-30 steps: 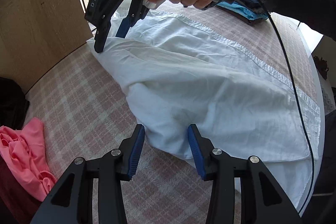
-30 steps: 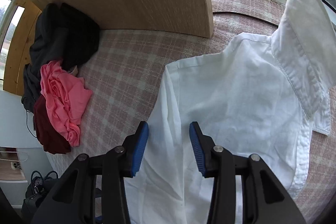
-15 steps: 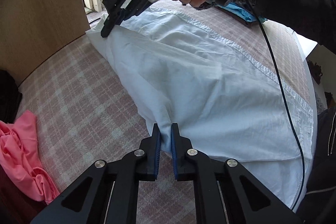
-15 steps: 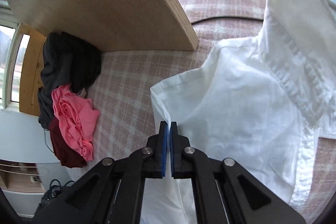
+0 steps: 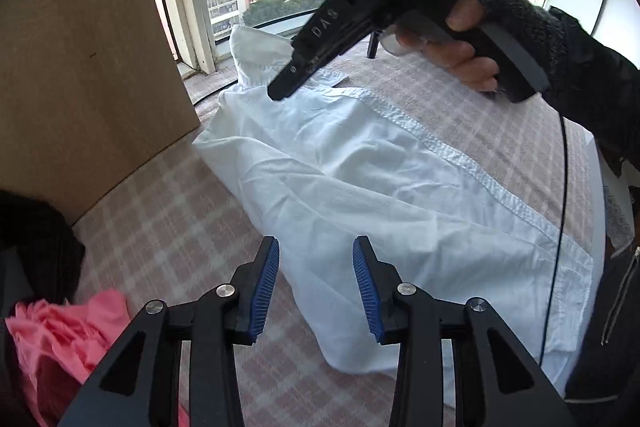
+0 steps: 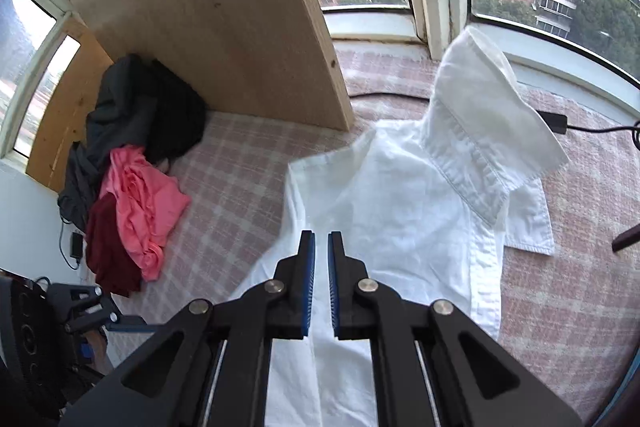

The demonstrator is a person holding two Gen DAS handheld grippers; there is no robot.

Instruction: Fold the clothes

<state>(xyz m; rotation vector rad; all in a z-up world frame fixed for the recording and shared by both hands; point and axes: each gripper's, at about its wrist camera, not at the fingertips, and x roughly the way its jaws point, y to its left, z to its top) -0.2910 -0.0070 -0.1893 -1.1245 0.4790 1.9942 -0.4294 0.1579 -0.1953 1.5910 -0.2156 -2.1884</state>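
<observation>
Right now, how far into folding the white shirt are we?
Early. Done: one side of the white shirt looks folded inward. In hand: nothing; left hand-held gripper is open, right hand-held gripper is nearly closed, holding nothing. Left: remaining folds, then the pink garment pile.

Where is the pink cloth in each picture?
Left wrist view: the pink cloth is at the bottom left, beside the left gripper.
Right wrist view: it is at the middle left, against dark clothes.
Shared landmark: the white shirt.
</observation>
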